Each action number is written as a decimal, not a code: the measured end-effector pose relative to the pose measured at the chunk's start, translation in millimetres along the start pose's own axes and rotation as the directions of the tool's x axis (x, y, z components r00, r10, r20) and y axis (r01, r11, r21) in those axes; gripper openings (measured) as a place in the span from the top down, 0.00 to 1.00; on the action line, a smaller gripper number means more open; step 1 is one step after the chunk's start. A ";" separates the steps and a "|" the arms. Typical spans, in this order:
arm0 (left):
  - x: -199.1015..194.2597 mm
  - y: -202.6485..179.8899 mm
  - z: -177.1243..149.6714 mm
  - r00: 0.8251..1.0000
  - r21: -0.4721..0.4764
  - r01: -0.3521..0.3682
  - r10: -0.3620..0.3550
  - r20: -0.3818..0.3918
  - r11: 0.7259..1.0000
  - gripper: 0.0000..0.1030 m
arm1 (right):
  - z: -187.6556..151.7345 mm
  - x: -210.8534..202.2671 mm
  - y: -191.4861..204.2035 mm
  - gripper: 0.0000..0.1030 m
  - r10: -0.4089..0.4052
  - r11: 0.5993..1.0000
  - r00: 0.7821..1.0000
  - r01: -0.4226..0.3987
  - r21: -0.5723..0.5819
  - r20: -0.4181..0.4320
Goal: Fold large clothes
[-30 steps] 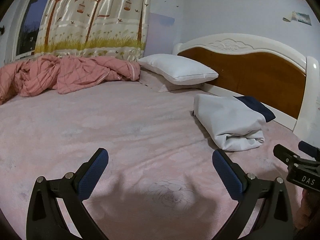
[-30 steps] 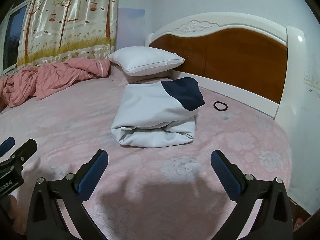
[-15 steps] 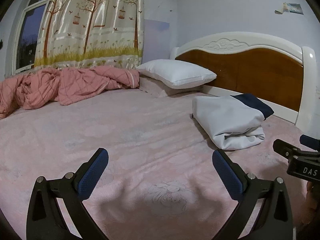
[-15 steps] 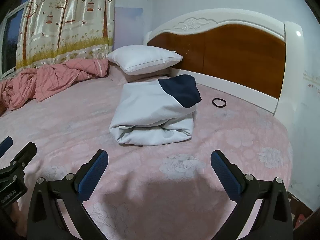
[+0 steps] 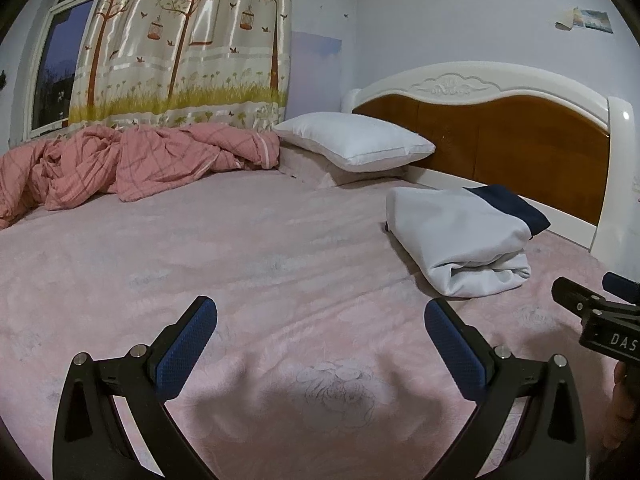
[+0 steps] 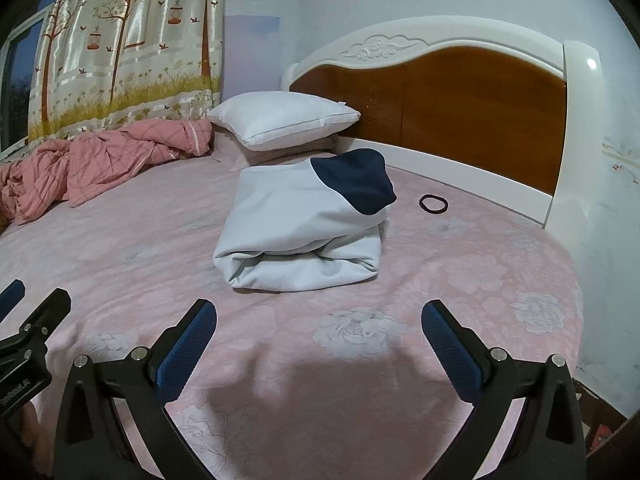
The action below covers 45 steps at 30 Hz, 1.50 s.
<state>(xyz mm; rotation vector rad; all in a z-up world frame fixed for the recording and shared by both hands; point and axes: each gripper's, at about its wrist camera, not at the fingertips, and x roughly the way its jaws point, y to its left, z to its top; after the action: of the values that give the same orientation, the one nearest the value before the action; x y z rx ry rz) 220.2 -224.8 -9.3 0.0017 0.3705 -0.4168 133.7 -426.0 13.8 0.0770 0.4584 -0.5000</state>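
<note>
On the pink flowered bedspread [image 6: 460, 280], the folded pale grey garment with a navy panel [image 6: 304, 224] lies between a white pillow [image 6: 280, 120] and both spread, empty hand-held grippers, left [image 5: 320, 332] and right [image 6: 318, 330], a black hair tie [image 6: 433, 203] beside it; the right one's body reads "DAS".

Pale grey-white garment [image 6: 296, 220] with navy patch, pink floral bedspread [image 6: 460, 280], pink checked quilt [image 5: 120, 164], seemingly black hairband [image 6: 433, 203].

Left gripper [image 5: 320, 338] and right gripper [image 6: 319, 338] are side by side, jaws spread wide, gripping nothing
</note>
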 end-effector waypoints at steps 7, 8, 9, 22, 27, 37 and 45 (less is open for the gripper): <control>2.6 -0.3 0.7 1.000 0.000 0.001 -0.001 -0.001 1.000 0.00 | -0.8 -1.6 1.0 0.00 -0.004 1.000 1.000 0.004 0.001 -0.002; 2.3 -1.0 0.3 1.000 0.000 -0.002 0.002 0.000 1.000 0.00 | -0.6 -1.6 0.8 0.00 -0.004 1.000 1.000 0.004 0.001 -0.001; 2.0 -0.7 0.3 1.000 0.001 -0.001 0.001 0.000 1.000 0.00 | -0.6 -1.5 0.7 0.00 -0.003 1.000 1.000 0.003 0.001 0.000; 1.9 -4.1 -3.3 1.000 0.013 -0.005 0.005 0.010 1.000 0.00 | 0.2 -0.5 -0.1 0.00 -0.002 1.000 1.000 0.002 0.001 -0.002; 0.9 -4.3 -3.2 1.000 0.015 -0.005 0.005 0.011 1.000 0.00 | 0.4 -0.6 -0.2 0.00 -0.001 1.000 1.000 0.001 0.002 -0.002; 1.2 -4.0 -2.9 1.000 0.016 -0.005 0.005 0.009 1.000 0.00 | 0.3 -0.8 0.0 0.00 -0.001 1.000 1.000 0.001 0.002 -0.004; 0.1 -3.0 -3.5 1.000 0.014 0.003 -0.003 0.007 1.000 0.00 | -0.2 -0.4 -0.1 0.00 0.000 1.000 1.000 0.000 0.002 -0.003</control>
<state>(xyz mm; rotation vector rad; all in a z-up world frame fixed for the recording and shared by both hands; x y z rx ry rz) 217.8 -227.3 -12.4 0.0136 0.3612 -0.4222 133.3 -425.9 13.9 0.0800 0.4606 -0.5005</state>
